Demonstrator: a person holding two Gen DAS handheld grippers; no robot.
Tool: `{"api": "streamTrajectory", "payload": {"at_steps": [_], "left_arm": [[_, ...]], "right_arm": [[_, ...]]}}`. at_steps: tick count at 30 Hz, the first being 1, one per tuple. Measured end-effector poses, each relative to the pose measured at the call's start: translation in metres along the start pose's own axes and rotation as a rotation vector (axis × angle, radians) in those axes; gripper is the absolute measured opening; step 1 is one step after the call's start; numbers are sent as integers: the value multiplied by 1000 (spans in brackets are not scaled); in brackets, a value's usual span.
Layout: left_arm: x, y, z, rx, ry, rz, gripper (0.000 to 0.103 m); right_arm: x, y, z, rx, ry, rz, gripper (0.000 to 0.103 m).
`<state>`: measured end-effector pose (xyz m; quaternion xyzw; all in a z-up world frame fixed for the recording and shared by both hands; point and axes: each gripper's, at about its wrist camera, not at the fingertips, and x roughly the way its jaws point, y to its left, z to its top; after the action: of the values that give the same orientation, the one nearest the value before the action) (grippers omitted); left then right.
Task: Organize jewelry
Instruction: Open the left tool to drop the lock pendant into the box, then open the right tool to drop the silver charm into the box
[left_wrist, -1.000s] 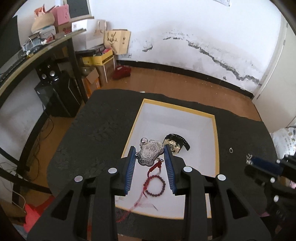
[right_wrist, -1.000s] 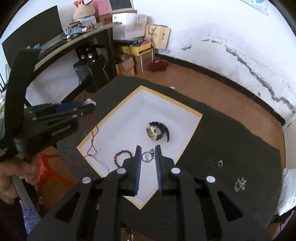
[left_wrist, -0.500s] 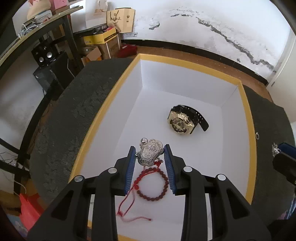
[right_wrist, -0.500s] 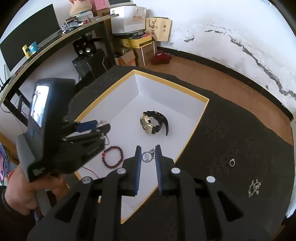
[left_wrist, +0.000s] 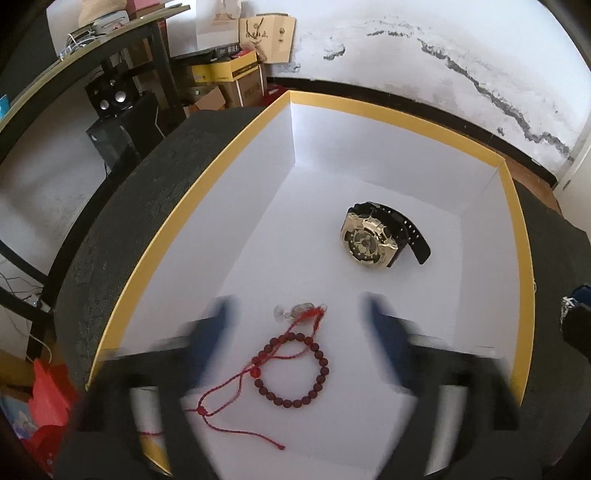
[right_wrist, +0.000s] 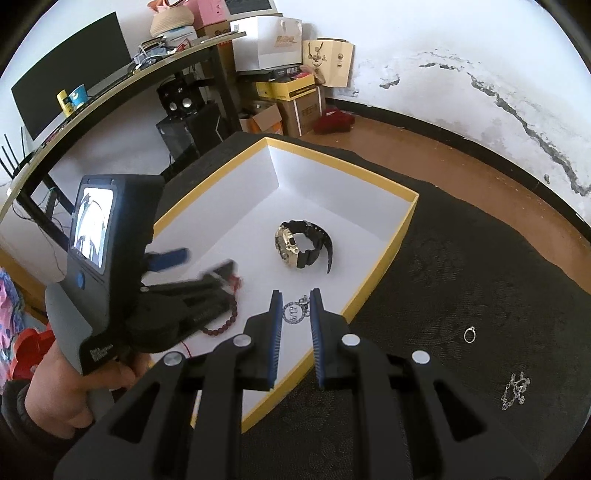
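A white box with a yellow rim (left_wrist: 177, 218) (right_wrist: 402, 225) sits on the black table. In it lie a gold watch with a black strap (left_wrist: 373, 240) (right_wrist: 299, 247) and a dark red bead bracelet (left_wrist: 291, 369) (right_wrist: 225, 321) with red cord. A silver pendant (left_wrist: 299, 310) lies blurred on the box floor, free between the fingers. My left gripper (left_wrist: 299, 321) is open and motion-blurred, low in the box. My right gripper (right_wrist: 295, 314) is shut on a round silver charm (right_wrist: 293, 314) over the box's near edge.
A silver ring (right_wrist: 470, 334) and a silver chain piece (right_wrist: 515, 389) lie on the black table (right_wrist: 480, 277) right of the box. A desk (right_wrist: 110, 85), speakers and cardboard boxes (right_wrist: 295, 96) stand beyond the table at the left.
My left gripper has opened and let go of the silver pendant, which now lies on the box floor by the bead bracelet. My right gripper has moved closer over the box with the charm.
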<state>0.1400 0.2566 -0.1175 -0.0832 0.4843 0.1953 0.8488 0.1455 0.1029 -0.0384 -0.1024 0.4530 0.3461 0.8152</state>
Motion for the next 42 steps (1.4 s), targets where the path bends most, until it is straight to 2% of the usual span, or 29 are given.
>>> {"api": "streamTrajectory", "payload": {"at_steps": [4, 10, 14, 19, 23, 28, 32, 39, 40, 41, 42], "left_arm": [[-9, 3, -3, -3, -18, 6, 90], [-30, 25, -8, -106, -27, -28, 91], [-36, 27, -13, -96, -19, -28, 91], [-55, 47, -8, -114, -80, 46, 91], [-56, 63, -2, -130, -91, 66, 91], [-55, 79, 1, -183, -81, -12, 91], [-55, 82, 1, -189, -86, -29, 91], [-58, 87, 0, -216, -91, -45, 91], [-57, 87, 0, -221, -90, -43, 91], [-56, 88, 1, -226, -89, -41, 91], [-56, 89, 1, -231, -88, -41, 91]], "right_arm": [[1, 1, 1, 4, -4, -2, 15], [4, 8, 6, -2, 16, -8, 15], [15, 17, 19, 16, 35, -11, 15], [42, 16, 36, 76, 98, -23, 16], [57, 19, 42, 73, 138, -68, 16], [66, 20, 42, 73, 167, -111, 16], [70, 16, 41, 84, 176, -131, 16], [72, 7, 39, 123, 192, -103, 17], [72, 6, 39, 130, 195, -92, 25], [70, 4, 39, 139, 188, -82, 46], [68, 4, 39, 143, 178, -73, 57]]}}
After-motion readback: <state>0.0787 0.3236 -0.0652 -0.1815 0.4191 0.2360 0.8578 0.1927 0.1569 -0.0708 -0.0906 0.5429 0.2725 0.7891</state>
